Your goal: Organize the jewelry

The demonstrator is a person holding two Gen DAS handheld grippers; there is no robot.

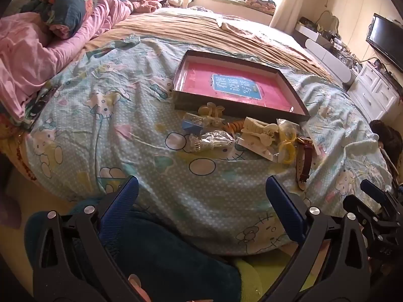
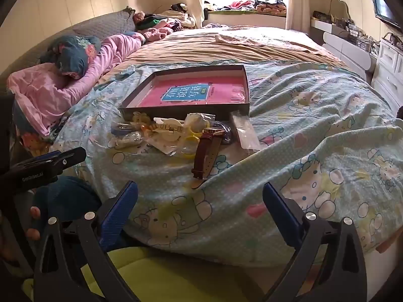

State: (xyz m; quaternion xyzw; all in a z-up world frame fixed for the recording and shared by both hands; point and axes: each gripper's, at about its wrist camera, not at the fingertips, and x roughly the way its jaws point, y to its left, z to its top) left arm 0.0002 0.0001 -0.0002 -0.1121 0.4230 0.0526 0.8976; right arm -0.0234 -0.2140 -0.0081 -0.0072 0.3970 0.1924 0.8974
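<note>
Now 2 wide-open grippers are held over a bed, short of a heap of jewelry.

Both the left gripper [image 1: 201, 188] and the right gripper [image 2: 200, 188] are seen with jaws spread wide and nothing between the blue pads; each is aimed downward at the cartoon-print sheet [image 2: 314, 136]. The jewelry pile [image 1: 241, 136] is laid on the sheet just in front of a shallow dark tray [image 1: 181, 102], touching its near wall. A pink book [image 2: 191, 93] is seen lying flat inside the tray. A brown-strapped watch [image 2: 207, 151] is stretched toward the near edge of the bed, at the right end of the pile, beside yellow rings [image 1: 287, 148] and small clear packets [image 1: 214, 141].
</note>
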